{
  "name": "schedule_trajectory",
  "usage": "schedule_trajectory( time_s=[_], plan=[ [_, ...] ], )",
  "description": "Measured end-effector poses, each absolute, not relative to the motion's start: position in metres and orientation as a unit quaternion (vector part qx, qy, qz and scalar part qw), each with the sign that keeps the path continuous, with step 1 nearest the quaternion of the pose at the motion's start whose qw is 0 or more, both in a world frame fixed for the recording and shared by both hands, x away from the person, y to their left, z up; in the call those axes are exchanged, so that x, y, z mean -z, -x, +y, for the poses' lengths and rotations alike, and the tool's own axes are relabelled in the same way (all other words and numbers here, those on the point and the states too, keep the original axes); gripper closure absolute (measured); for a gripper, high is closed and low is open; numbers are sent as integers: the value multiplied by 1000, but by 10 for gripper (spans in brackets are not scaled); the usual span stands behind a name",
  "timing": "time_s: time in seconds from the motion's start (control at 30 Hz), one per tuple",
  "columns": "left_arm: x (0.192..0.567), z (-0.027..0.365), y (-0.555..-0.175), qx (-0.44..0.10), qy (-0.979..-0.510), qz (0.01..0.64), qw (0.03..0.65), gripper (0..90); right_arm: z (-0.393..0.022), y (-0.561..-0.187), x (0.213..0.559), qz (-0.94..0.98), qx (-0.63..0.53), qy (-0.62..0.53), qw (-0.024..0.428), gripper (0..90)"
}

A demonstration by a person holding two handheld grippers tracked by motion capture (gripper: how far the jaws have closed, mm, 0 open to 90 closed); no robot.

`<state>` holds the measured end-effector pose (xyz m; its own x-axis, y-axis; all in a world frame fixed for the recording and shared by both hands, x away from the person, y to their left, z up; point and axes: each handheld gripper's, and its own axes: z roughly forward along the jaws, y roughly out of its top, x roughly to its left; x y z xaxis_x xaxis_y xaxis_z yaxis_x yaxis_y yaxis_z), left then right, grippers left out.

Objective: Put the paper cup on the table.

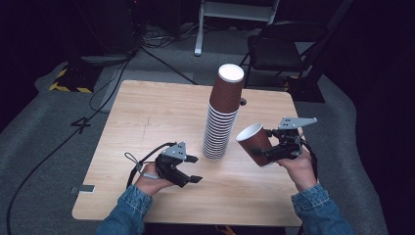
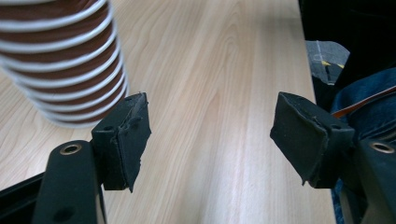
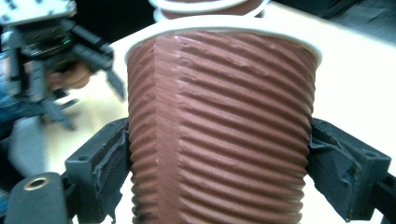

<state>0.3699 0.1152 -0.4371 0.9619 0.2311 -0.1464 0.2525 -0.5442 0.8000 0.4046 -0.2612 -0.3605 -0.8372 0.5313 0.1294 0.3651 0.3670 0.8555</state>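
Right gripper [image 1: 270, 150] clamps loose cup [image 1: 255, 143] by its sides, tilted, above table [image 1: 147, 122] just right of stack [image 1: 222, 115]. Left gripper [image 1: 191, 170] gapes empty near stack base. Risks: squeeze dents cup; stack tall, sideways knock likely topples it.

A dim studio or lab-like recording space, not a home. A small light wooden table [image 1: 161, 107] stands alone on grey carpet [image 1: 44, 112], with darkness all around. Black cables [image 1: 54, 147] trail across the floor. Yellow-and-black hazard tape [image 1: 66, 88] marks the foot of a dark equipment stand at the back left. Behind the table are a black folding chair [image 1: 281, 46] and the pale metal legs of a frame [image 1: 235, 14]. A black tape cross [image 1: 80, 125] marks the carpet.
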Motion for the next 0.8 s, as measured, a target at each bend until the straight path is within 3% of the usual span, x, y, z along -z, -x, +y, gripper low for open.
schedule_trajectory(
  time_s=[0.23,0.8],
  plan=[
    [450,139,-378,7,-868,192,457,285,-274,-411,371,776,-522,-307,174,136],
    [469,177,-383,-56,-852,314,416,279,-290,-430,396,696,-544,-391,258,137]
  ],
)
